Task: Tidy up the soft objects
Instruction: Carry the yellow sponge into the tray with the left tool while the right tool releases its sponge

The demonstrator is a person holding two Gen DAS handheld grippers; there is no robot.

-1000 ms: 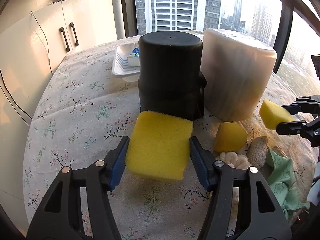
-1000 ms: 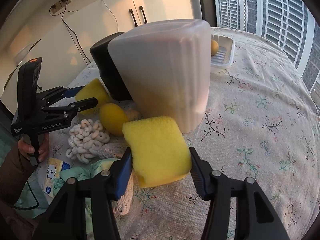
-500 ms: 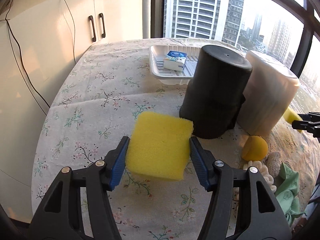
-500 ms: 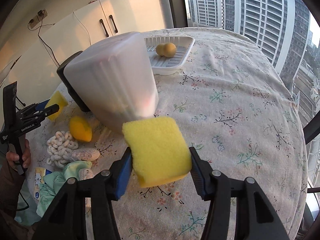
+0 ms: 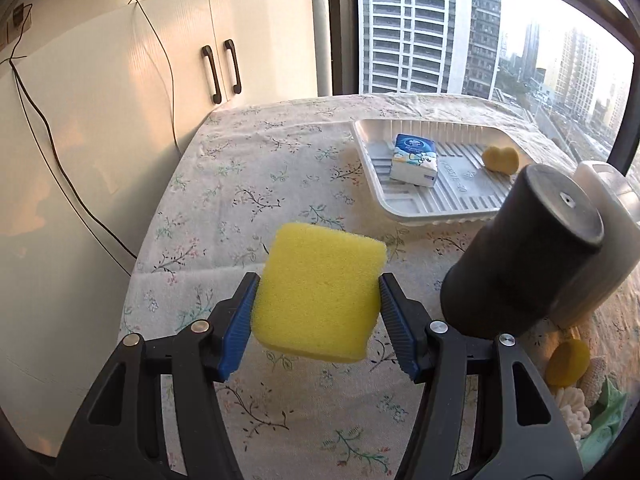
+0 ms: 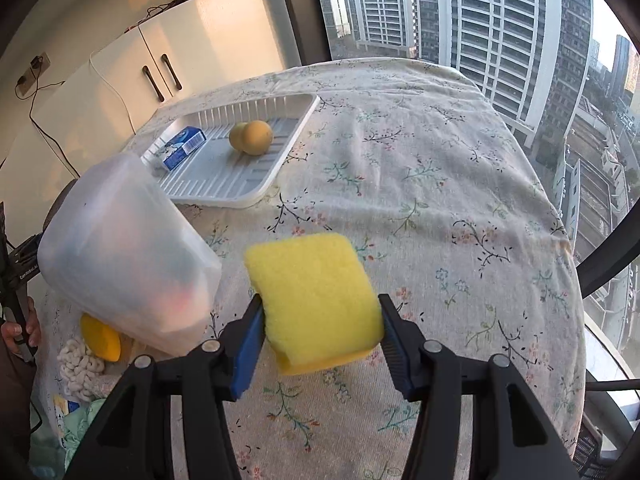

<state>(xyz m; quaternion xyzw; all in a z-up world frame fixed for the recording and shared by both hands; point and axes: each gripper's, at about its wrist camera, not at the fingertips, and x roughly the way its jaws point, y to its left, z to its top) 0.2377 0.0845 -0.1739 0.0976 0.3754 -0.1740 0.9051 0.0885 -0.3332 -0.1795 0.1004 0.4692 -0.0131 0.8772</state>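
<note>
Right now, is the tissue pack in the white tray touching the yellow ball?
Apart. The right wrist view shows bare tray between the tissue pack and the yellow ball.

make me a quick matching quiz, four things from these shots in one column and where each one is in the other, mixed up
Things:
1. tissue pack
2. yellow sponge
3. black container
4. white knitted piece

Places:
a. upside down on the tablecloth
b. inside the white tray
c. clamped in the left gripper
d. on the table beside the frosted bin

Pairs: 1-b, 2-c, 3-a, 4-d
</note>
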